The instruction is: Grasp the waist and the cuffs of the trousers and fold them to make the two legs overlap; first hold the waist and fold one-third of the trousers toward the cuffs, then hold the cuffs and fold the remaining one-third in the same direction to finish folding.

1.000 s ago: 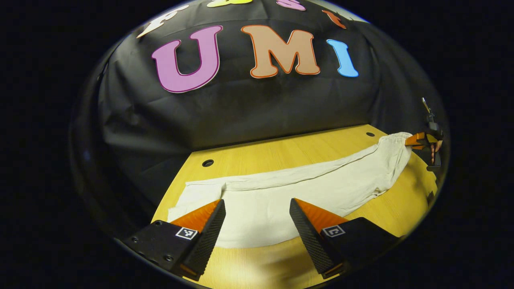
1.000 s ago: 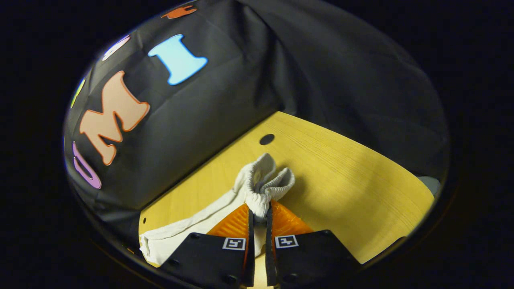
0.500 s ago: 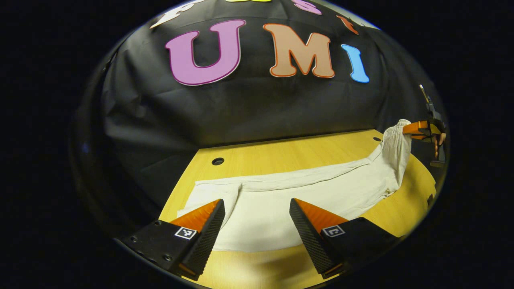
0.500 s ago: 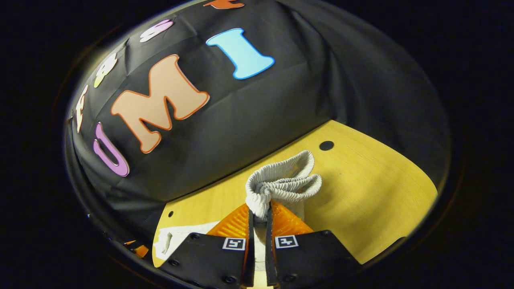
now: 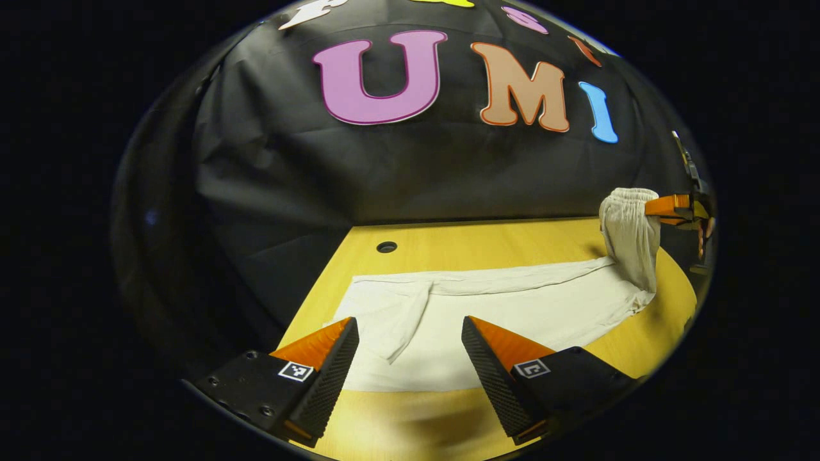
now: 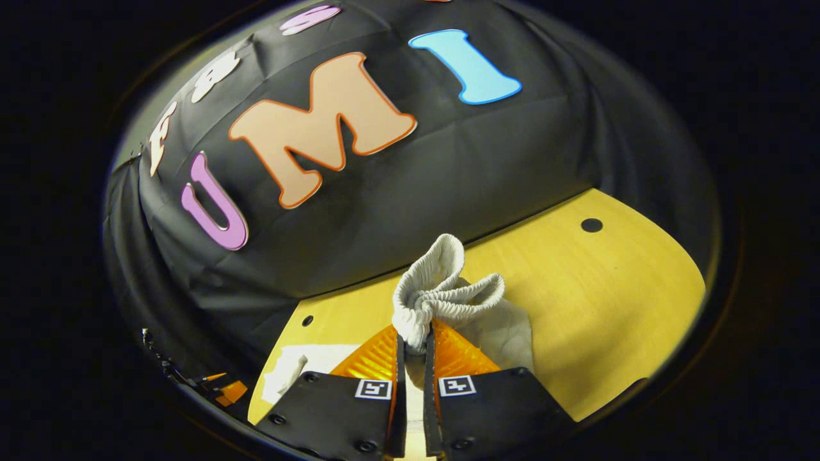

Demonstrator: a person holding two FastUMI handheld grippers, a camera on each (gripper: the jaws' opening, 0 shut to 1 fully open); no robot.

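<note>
In the right gripper view the right gripper (image 6: 413, 342) has its two fingers pressed together on the ribbed elastic waist (image 6: 442, 298) of the off-white cloth trousers (image 6: 493, 330). The waistband bunches up into puckered folds just beyond the fingertips, and a flap of the fabric hangs down to the right of the fingers above the yellow wood-grain table (image 6: 615, 301).

In the left gripper view the left gripper (image 5: 410, 349) has its jaws spread wide, with nothing between them. It is poised above the near edge of the trousers (image 5: 512, 307), at their cuff end; whether the fingers touch the cloth cannot be told. There the cuffs (image 5: 384, 307) lie flat on the table (image 5: 487, 240), one edge of fabric turned over in a narrow crease.

From the cuffs the legs run flat across the tabletop to the far right, where the cloth rises off the surface and hangs as a gathered column from the right gripper (image 5: 660, 206). Part of the hand (image 5: 705, 230) holding that gripper shows at the edge. The left gripper (image 6: 224, 389) appears small at the lower left of the right gripper view, beside the flat cuff end.

A round dark hole (image 5: 386, 247) sits in the tabletop near the back edge, beyond the cuffs, and another hole (image 6: 591, 225) lies beyond the lifted waist. Black cloth walls (image 5: 384, 173) stand behind the table.
</note>
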